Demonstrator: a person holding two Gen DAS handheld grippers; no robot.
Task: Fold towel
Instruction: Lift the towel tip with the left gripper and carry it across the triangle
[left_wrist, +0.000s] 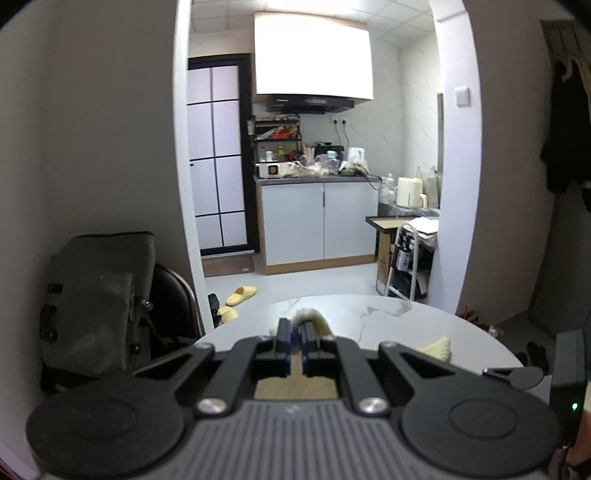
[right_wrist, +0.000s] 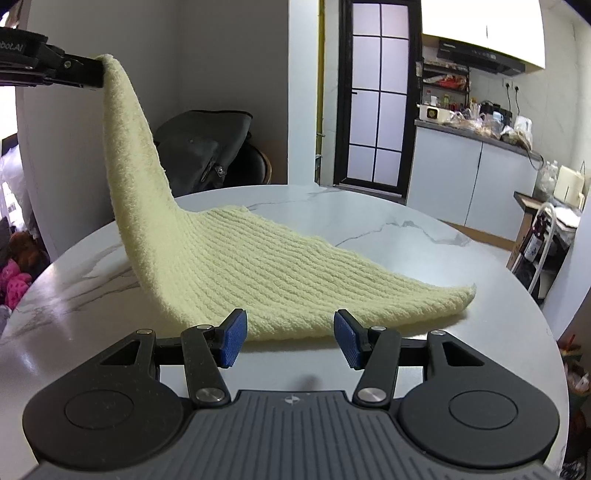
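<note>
The fold looks barely begun: the left gripper (left_wrist: 294, 332) pinches one corner of the pale yellow towel (right_wrist: 236, 258) and holds it up high while the rest lies on the marble table (right_wrist: 424, 240), no layer doubled over yet, the right gripper (right_wrist: 290, 334) spread wide and empty just before the near edge

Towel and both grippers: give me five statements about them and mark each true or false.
1. The left gripper is shut on one corner of the towel and holds it lifted. True.
2. The right gripper is clamped on the towel's near edge. False: its jaws stand open, with the near edge just ahead of them.
3. Most of the towel lies on the marble table. True.
4. The towel is dark blue. False: it is pale yellow; only the gripper pads are blue.
5. The towel is already folded in half. False: it lies as a single layer.
</note>
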